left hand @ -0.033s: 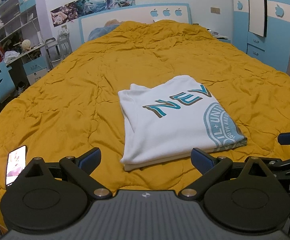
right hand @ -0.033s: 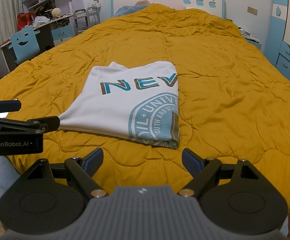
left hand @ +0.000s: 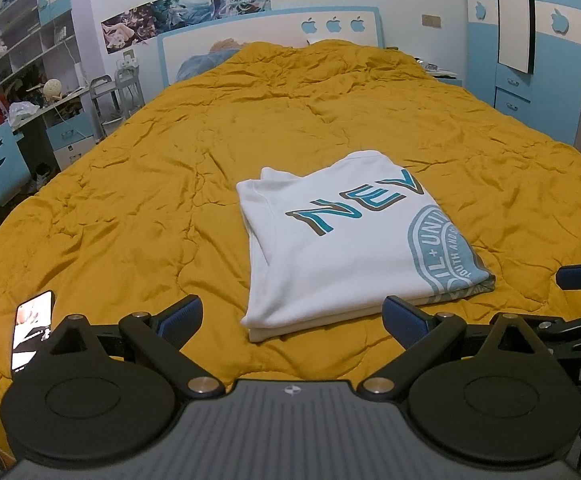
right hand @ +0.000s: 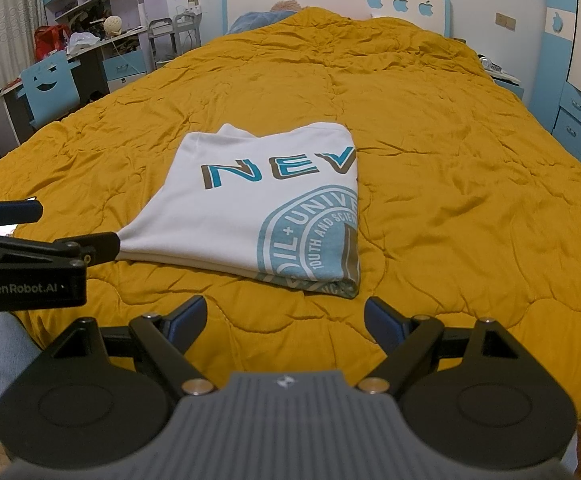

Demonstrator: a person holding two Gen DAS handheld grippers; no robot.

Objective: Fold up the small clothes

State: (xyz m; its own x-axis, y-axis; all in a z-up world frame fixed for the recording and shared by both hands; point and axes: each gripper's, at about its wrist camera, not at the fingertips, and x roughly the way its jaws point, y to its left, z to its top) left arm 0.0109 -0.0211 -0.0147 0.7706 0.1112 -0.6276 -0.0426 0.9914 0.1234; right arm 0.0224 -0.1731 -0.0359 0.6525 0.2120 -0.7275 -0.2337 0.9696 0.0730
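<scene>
Shirt (left hand: 342,248) sits folded into a compact rectangle mid-frame on the yellow quilt (left hand: 130,200) of the bed, printed side up, layers stacked, teal print wrapping over its right-hand edge. Left tongs (left hand: 292,316) spread wide, holding nothing, low in frame just short of the shirt's near edge. Right tongs (right hand: 286,320) likewise spread and empty, near the shirt's lower right corner in the right wrist view. Fold looks about done; probably only one more halving or a tidy-up left, hard to say from this angle. If halving: pinch both near corners through all layers, lift only slightly, carry them to the far edge together so the stack doesn't shear, then press flat. Phone (left hand: 32,332) lies at lower left on the quilt, well clear of the shirt.
</scene>
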